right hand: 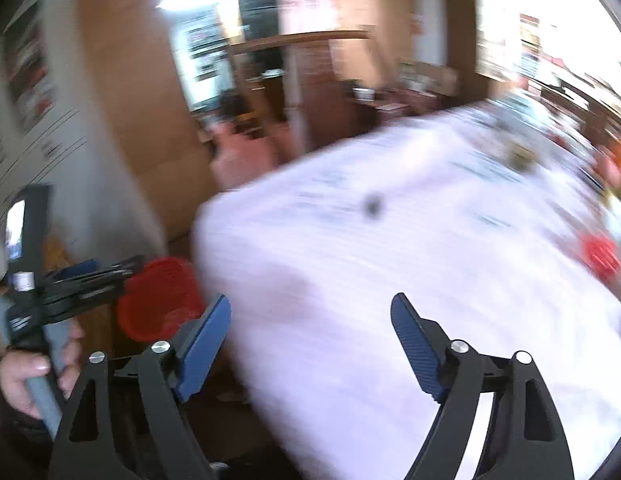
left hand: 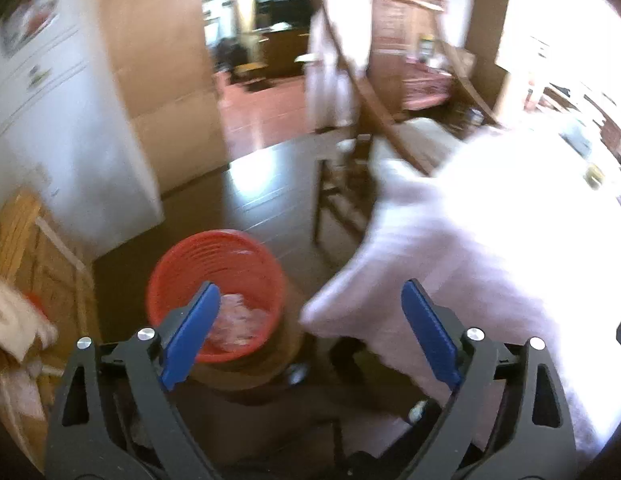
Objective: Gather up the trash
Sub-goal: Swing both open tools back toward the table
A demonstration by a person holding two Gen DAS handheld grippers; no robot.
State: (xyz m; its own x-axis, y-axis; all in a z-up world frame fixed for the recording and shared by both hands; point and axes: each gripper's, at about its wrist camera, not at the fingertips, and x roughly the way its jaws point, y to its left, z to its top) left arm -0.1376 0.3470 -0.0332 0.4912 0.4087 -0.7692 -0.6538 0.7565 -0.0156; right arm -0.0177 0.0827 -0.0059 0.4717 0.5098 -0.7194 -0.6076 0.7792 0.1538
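A red bin (left hand: 216, 276) stands on a brown stool beside the table, with crumpled clear plastic (left hand: 236, 318) lying inside it. My left gripper (left hand: 310, 334) hangs above and just right of the bin, open, with nothing between its blue pads. My right gripper (right hand: 310, 346) is open too and empty, over the white tablecloth (right hand: 390, 260). In the right wrist view the bin (right hand: 158, 300) sits at the left, and a hand holds the left gripper (right hand: 70, 280) beside it. A small dark scrap (right hand: 373, 205) and a red round thing (right hand: 600, 258) lie blurred on the cloth.
A wooden chair (left hand: 350, 128) stands at the table's far corner. A white fridge (left hand: 66, 128) is at the left, with a wooden crate (left hand: 34, 264) below it. Blurred clutter (right hand: 522, 152) covers the table's far right side. Dark floor (left hand: 262, 196) lies beyond the bin.
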